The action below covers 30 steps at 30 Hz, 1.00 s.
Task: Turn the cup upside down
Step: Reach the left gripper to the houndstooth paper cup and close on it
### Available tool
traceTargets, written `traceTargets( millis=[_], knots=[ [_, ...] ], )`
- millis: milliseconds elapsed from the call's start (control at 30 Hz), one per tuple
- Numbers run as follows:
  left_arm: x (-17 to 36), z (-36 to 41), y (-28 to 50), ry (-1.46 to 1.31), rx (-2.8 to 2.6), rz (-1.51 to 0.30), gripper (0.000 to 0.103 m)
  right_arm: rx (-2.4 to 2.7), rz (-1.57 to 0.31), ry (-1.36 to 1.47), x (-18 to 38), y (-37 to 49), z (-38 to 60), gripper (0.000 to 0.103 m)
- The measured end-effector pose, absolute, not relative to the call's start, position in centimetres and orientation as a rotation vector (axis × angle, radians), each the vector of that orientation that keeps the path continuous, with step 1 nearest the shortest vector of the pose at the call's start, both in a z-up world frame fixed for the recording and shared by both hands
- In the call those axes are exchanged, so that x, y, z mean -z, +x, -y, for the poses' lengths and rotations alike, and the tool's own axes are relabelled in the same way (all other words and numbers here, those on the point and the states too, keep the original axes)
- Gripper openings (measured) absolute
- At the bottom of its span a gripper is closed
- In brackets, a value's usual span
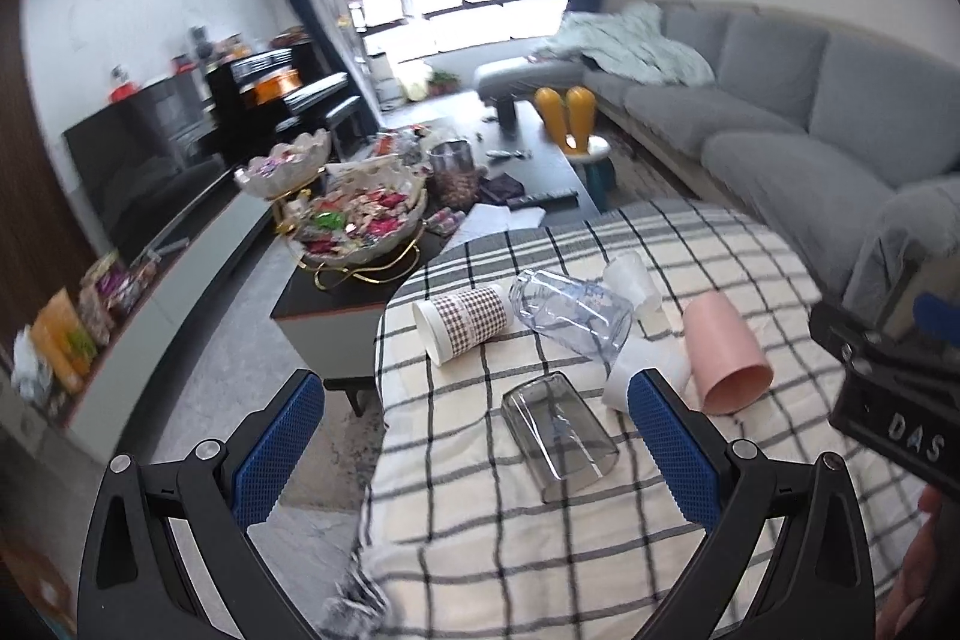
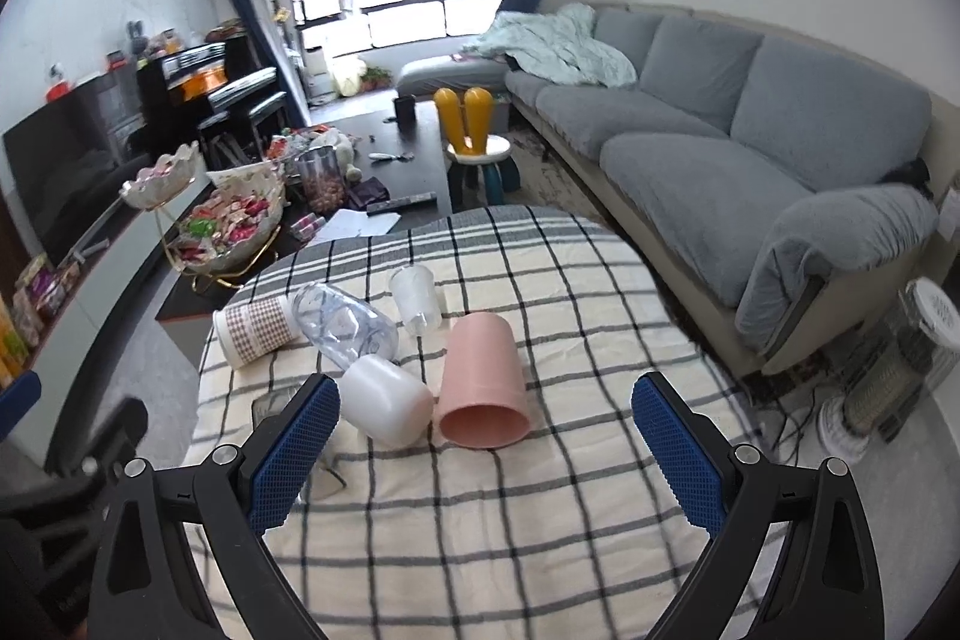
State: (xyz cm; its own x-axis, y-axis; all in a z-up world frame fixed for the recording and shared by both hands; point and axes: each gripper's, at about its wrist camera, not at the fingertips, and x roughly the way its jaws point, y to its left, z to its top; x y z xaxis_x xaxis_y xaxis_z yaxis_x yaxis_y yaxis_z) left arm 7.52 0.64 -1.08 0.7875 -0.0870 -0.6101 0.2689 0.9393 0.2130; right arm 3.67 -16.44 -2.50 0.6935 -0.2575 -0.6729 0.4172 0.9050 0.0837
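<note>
Several cups lie on their sides on a checked tablecloth (image 1: 540,550) (image 2: 480,550). A smoky clear glass (image 1: 559,436) lies between my open left gripper's (image 1: 480,388) fingers, a little ahead. A pink cup (image 1: 723,358) (image 2: 483,382) lies mouth toward me, ahead of my open, empty right gripper (image 2: 486,391). A white cup (image 2: 387,400) (image 1: 645,370) lies beside it. A checked paper cup (image 1: 462,322) (image 2: 255,328), a clear plastic pitcher (image 1: 570,310) (image 2: 348,322) and a frosted cup (image 1: 630,280) (image 2: 414,298) lie farther back.
A dark coffee table (image 2: 414,148) with snack bowls (image 1: 360,220) (image 2: 234,226) stands beyond the table's far edge. A grey sofa (image 2: 720,148) (image 1: 780,112) runs along the right. A small stool (image 2: 480,160) stands between them. A heater (image 2: 888,376) stands at the right.
</note>
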Motion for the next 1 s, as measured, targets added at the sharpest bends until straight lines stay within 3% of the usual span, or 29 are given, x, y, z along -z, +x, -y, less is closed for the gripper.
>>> traceTargets(
  millis=[367, 733, 1000],
  knots=[
    [2.2, 1.5, 16.5, 0.645, 0.414, -0.703, 0.103, 0.443, -0.798, 0.481, 5.0, 10.5, 16.4, 0.098],
    [7.4, 4.4, 26.2, 1.011, 0.706, -0.863, 0.102, 0.595, -0.910, 0.758, 10.1, 18.3, 16.9, 0.100],
    [12.5, 5.5, 30.9, 1.141, 0.815, -1.018, 0.099, 0.646, -0.897, 0.800, 10.9, 21.4, 16.8, 0.100]
  ],
)
